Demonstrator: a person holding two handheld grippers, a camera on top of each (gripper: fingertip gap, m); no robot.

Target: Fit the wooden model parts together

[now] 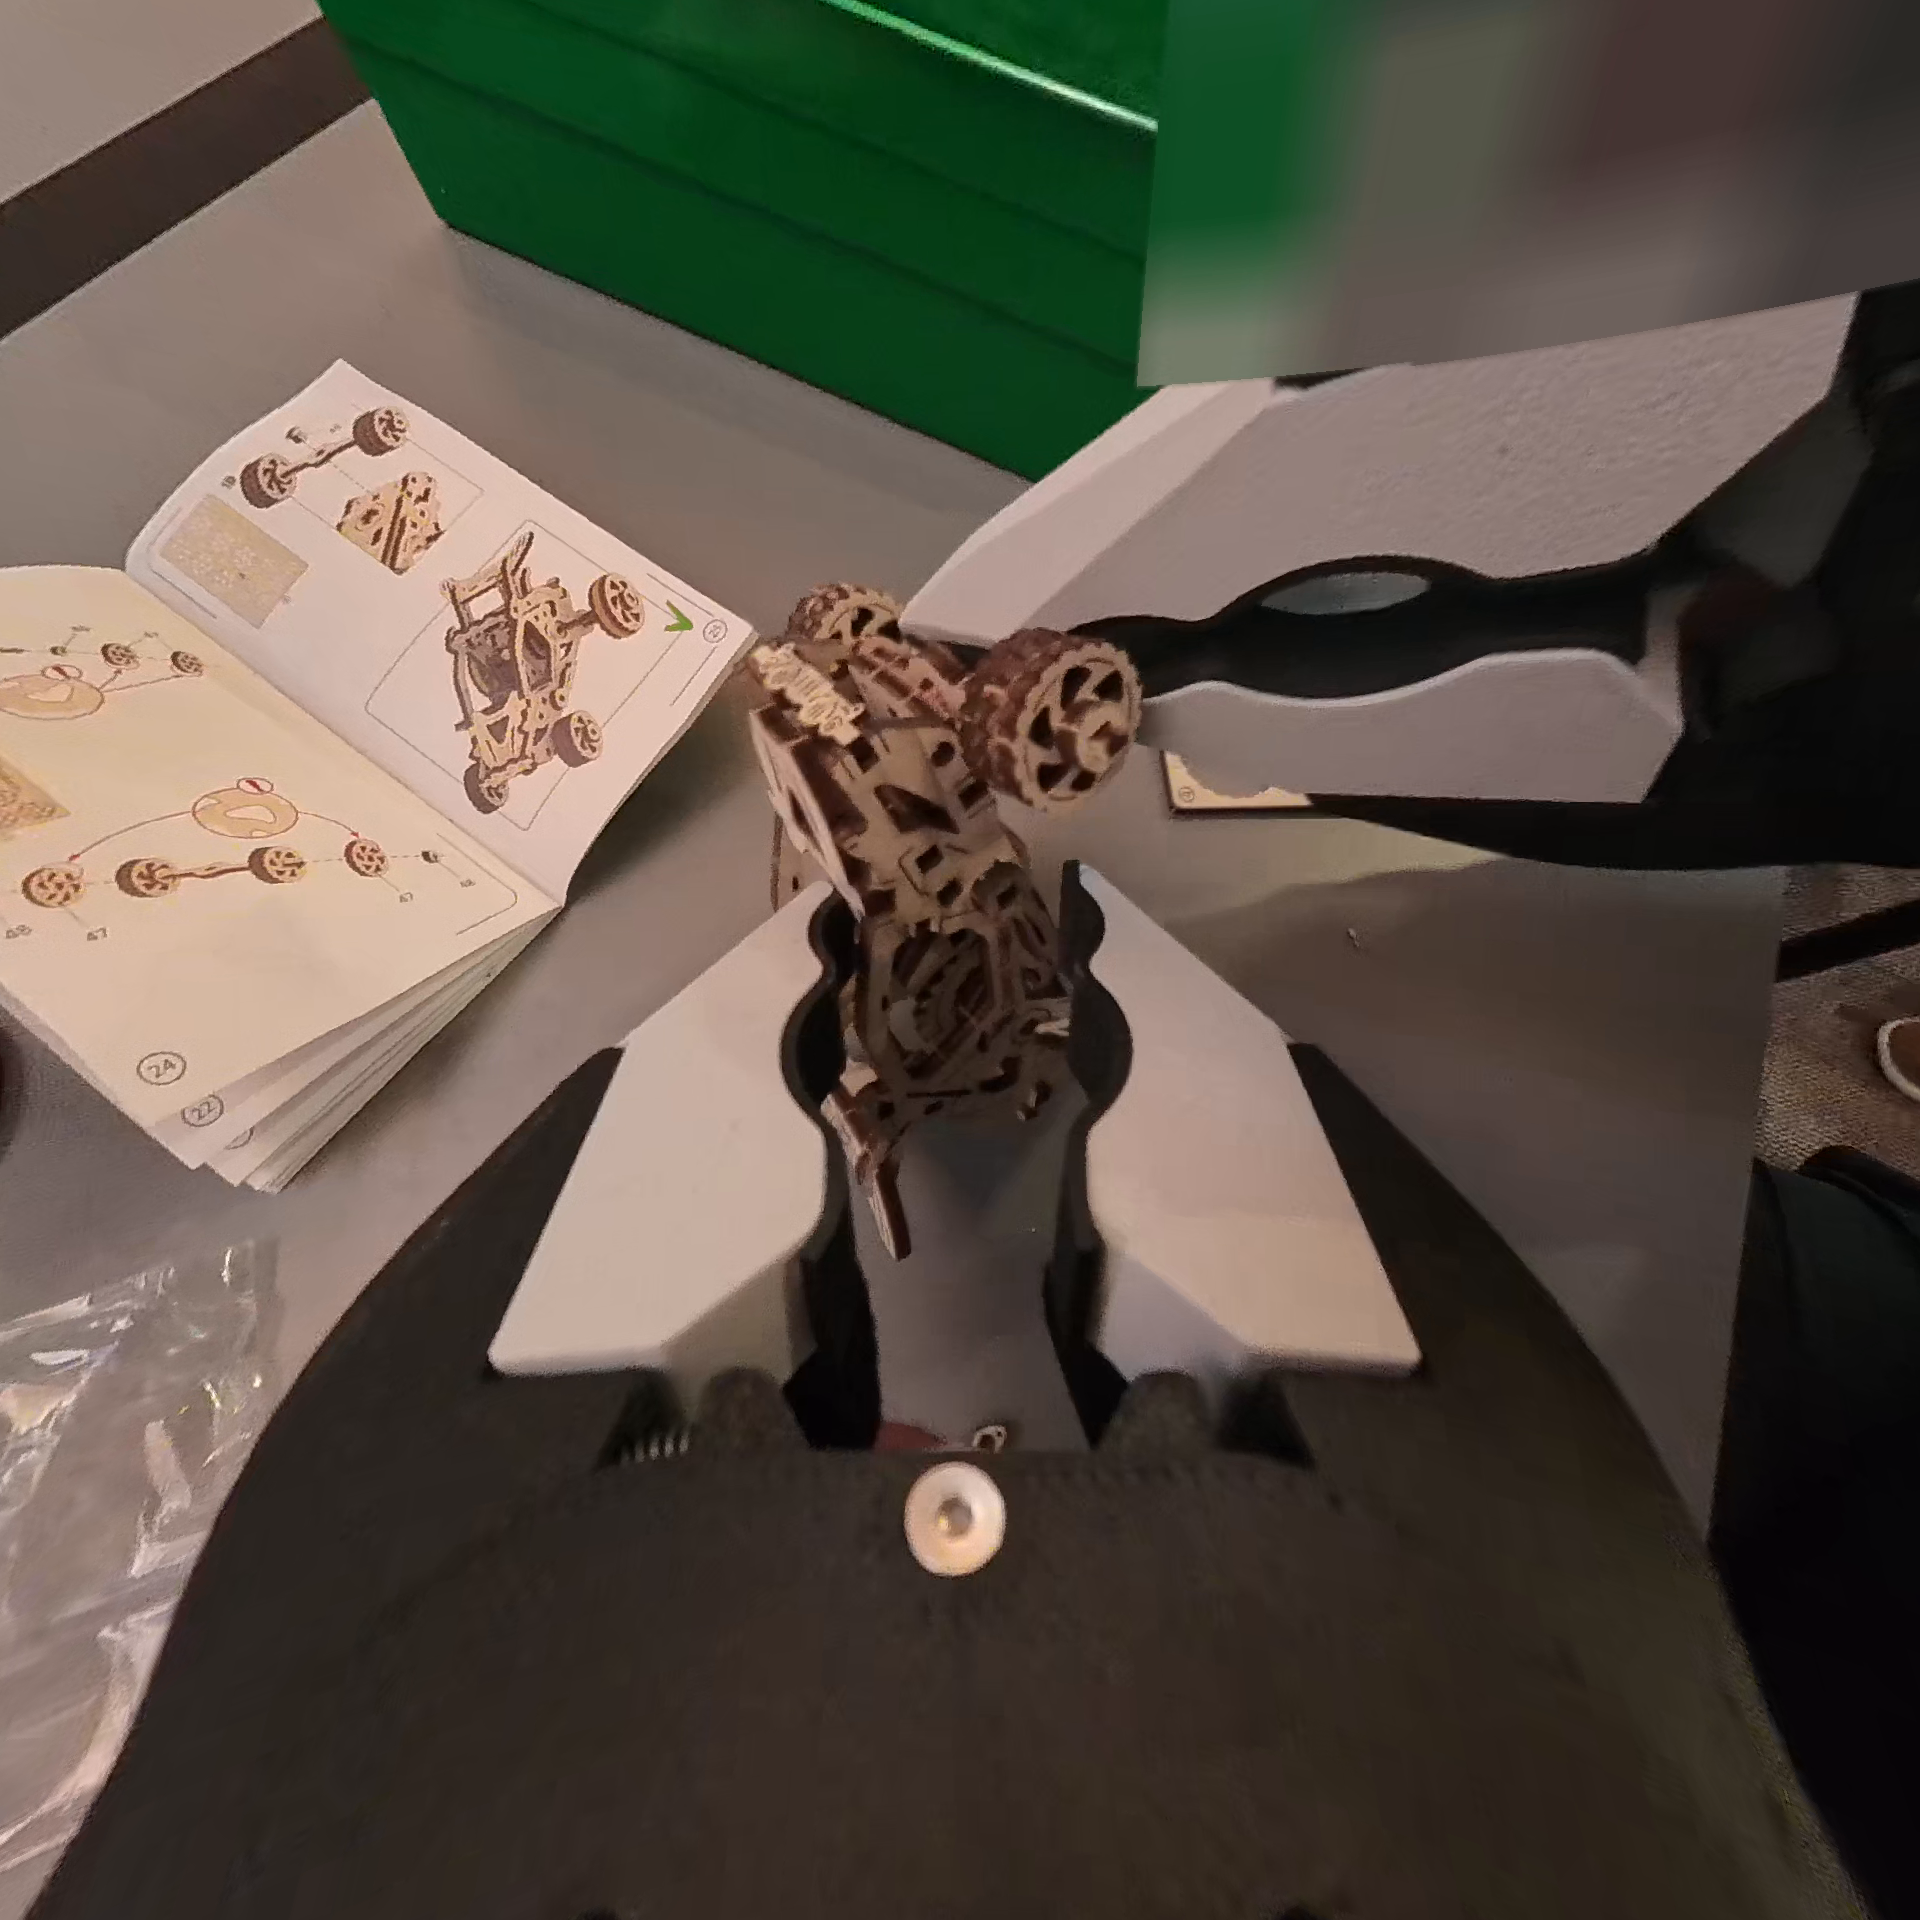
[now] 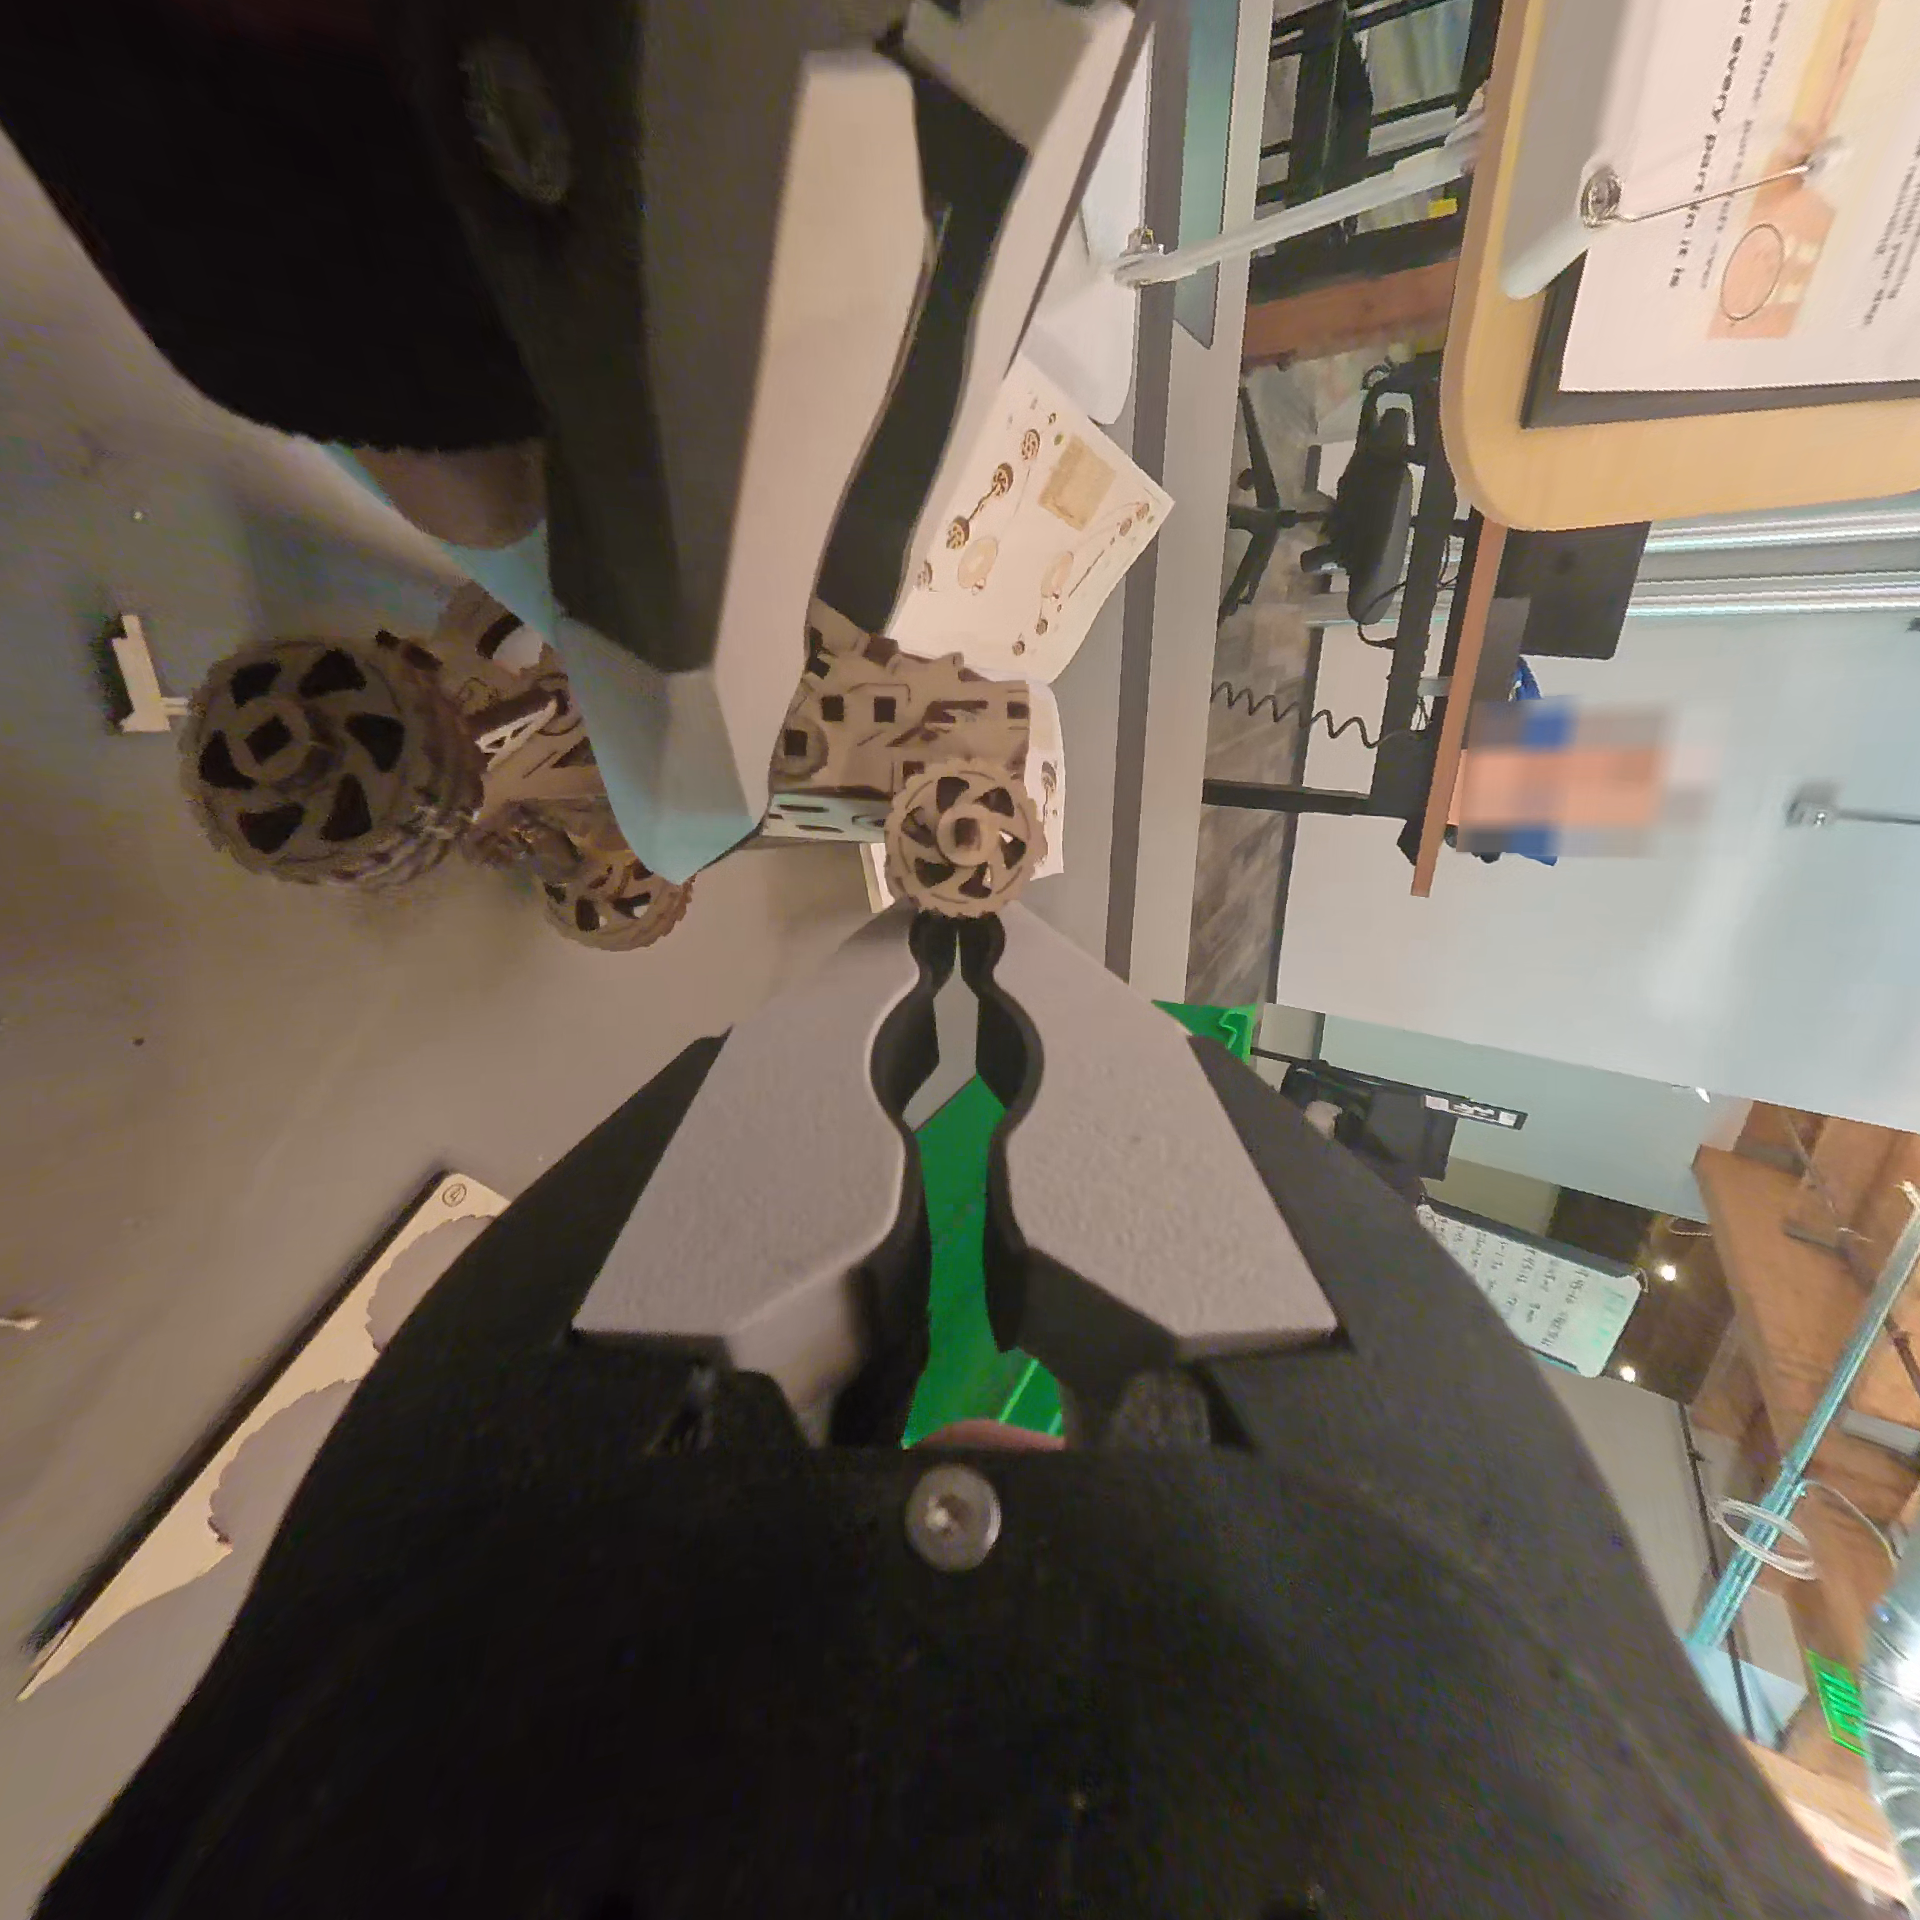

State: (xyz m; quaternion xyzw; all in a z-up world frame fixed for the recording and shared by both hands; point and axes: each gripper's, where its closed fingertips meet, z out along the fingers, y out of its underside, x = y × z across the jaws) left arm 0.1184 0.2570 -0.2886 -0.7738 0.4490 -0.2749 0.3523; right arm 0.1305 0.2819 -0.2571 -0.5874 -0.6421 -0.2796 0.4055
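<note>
Buggy (image 1: 925,894) hangs above the table (image 1: 623,291), tilted, clamped at its body between your left gripper's (image 1: 951,935) jaws. Your right gripper (image 2: 956,940) meets a wheel (image 2: 964,826) with its tips nearly together, pinching the rim. An open booklet (image 1: 312,748) lies just beside, a green box (image 1: 748,177) behind.

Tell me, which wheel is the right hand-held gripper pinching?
The small pale wheel at the right hand-held gripper tips; the big dark wheel sits apart, untouched.

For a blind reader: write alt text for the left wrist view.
The left hand-held gripper clamps a wooden model car above a grey table; the right hand-held gripper meets its wheels. An open instruction booklet lies left.
</note>
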